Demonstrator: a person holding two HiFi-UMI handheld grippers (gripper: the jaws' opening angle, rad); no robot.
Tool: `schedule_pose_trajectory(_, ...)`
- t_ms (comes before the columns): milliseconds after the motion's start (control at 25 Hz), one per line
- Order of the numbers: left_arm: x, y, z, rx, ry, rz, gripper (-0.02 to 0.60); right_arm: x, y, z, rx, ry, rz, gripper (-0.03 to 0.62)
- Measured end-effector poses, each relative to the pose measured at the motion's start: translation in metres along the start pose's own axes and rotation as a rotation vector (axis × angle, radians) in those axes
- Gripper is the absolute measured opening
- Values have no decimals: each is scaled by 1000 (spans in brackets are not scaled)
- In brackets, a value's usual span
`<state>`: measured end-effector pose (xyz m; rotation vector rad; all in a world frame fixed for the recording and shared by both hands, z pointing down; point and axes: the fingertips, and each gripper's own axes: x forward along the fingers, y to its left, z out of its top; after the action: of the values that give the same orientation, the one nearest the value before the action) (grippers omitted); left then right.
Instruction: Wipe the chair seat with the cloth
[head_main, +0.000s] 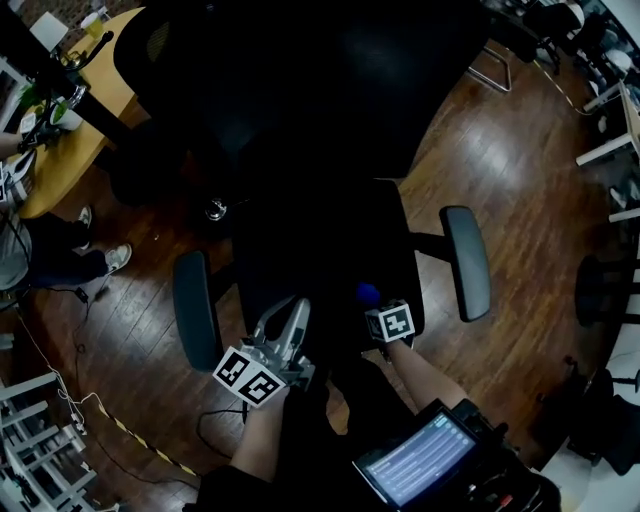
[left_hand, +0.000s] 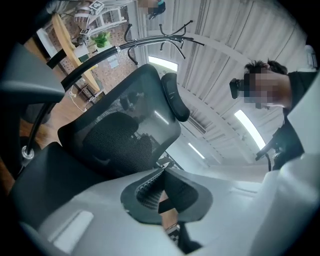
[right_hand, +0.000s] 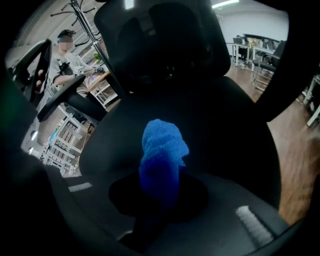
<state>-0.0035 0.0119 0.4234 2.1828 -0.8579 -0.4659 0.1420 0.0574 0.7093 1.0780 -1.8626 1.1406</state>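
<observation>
A black office chair fills the middle of the head view, its seat (head_main: 320, 250) between two grey armrests (head_main: 195, 312) (head_main: 467, 262). My right gripper (head_main: 375, 305) hangs over the seat's front right part, shut on a bunched blue cloth (head_main: 368, 293). In the right gripper view the blue cloth (right_hand: 162, 150) sticks out of the right gripper (right_hand: 160, 187) above the seat (right_hand: 220, 130). My left gripper (head_main: 292, 322) is over the seat's front left edge, shut and holding nothing. The left gripper (left_hand: 161, 176) points up at the mesh backrest (left_hand: 120, 135).
A wooden table (head_main: 85, 130) with clutter stands at the far left, with a person's shoes (head_main: 100, 262) beside it. Cables (head_main: 120, 425) trail over the wooden floor. Another chair base (head_main: 600, 290) is at the right. A lit screen (head_main: 415, 462) sits near my body.
</observation>
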Motion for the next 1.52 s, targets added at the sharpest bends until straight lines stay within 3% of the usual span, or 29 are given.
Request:
schedule_pose_trajectory(200, 3, -10, -12, 11, 25, -6, -8, -18, -34, -8, 33, -14, -51, 48)
schedule_pose_trajectory(320, 3, -15, -15, 11, 29, 1, -6, -23, -13, 6, -13, -26, 28, 48)
schedule_pose_trajectory(480, -4, -36, 11, 14, 29, 7, -8, -91, 65, 83, -60, -258, 269, 48)
schedule_pose_trajectory(680, -7, -85, 71, 25, -21, -57, -8, -251, 164, 169, -83, -661, 661, 48)
schedule_pose_trajectory(800, -27, -137, 86, 47, -13, -81, -8, -353, 199, 156, -59, -835, 830, 48)
schedule_pose_trajectory(920, -38, -183, 103, 100, -79, -139, -8, -410, 211, 141, -124, -925, 955, 48)
schedule_pose_trajectory(1040, -55, -210, 115, 151, -179, -139, -8, -439, 224, 136, -218, -963, 1011, 48)
schedule_pose_trajectory(1160, -76, -218, 116, 158, -250, -92, -8, -454, 232, 133, -228, -980, 1061, 48)
schedule_pose_trajectory(1320, -80, -217, 108, 144, -236, -82, -8, -451, 237, 132, -262, -954, 1065, 48)
schedule_pose_trajectory(1520, -83, -239, 97, 168, -187, -173, -8, -461, 251, 107, -276, -1004, 1026, 48)
